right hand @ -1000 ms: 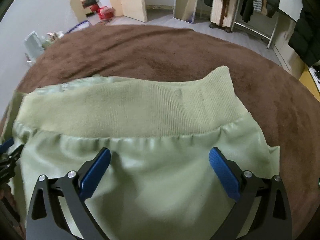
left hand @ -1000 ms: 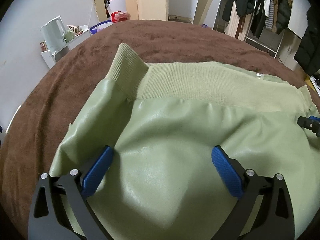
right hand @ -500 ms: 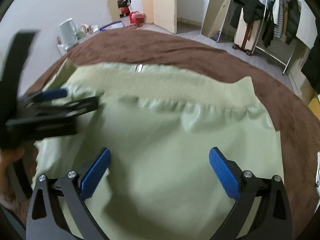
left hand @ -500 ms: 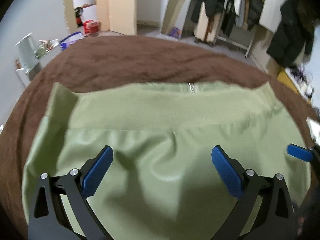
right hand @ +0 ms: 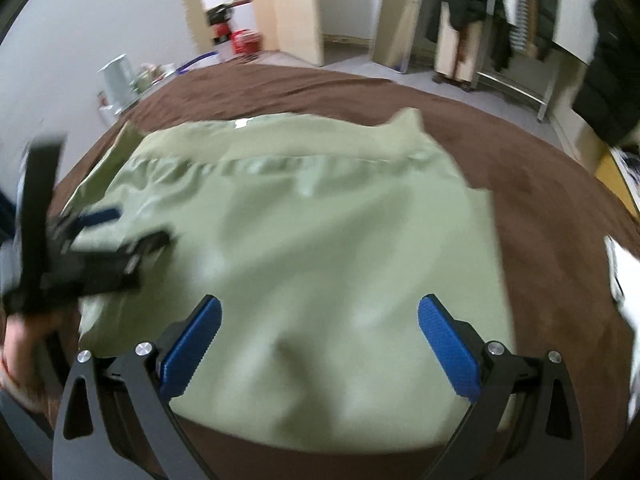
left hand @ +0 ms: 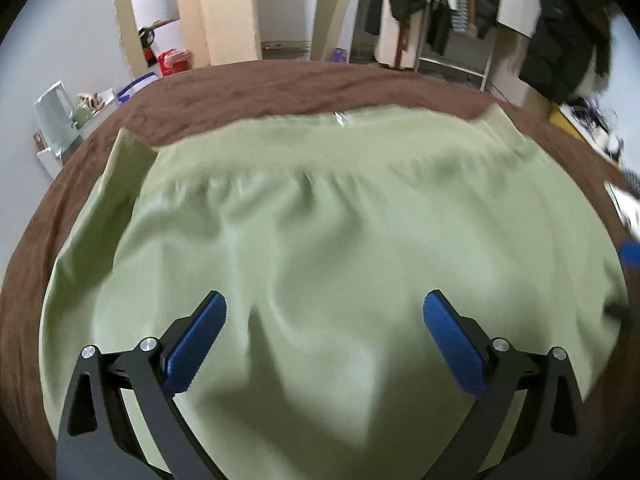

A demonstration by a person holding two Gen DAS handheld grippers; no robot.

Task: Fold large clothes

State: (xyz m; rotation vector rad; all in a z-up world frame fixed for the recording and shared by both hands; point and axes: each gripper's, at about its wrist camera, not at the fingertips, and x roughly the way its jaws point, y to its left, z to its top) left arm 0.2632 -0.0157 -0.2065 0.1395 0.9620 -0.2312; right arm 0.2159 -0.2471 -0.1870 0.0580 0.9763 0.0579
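A pale green jacket is spread flat on the brown bed. Both left tongs and right tongs are held wide, empty. Smooth, limp, probably slippery fabric is judged best gripped at the ribbed hem corners.

Bare brown plush blanket rings the flat pale-green leather-look jacket with ribbed knit hem, open to the far and right edges. The left gripper, fingers apart, crowds the jacket's left side; the spread right gripper hangs above its near edge
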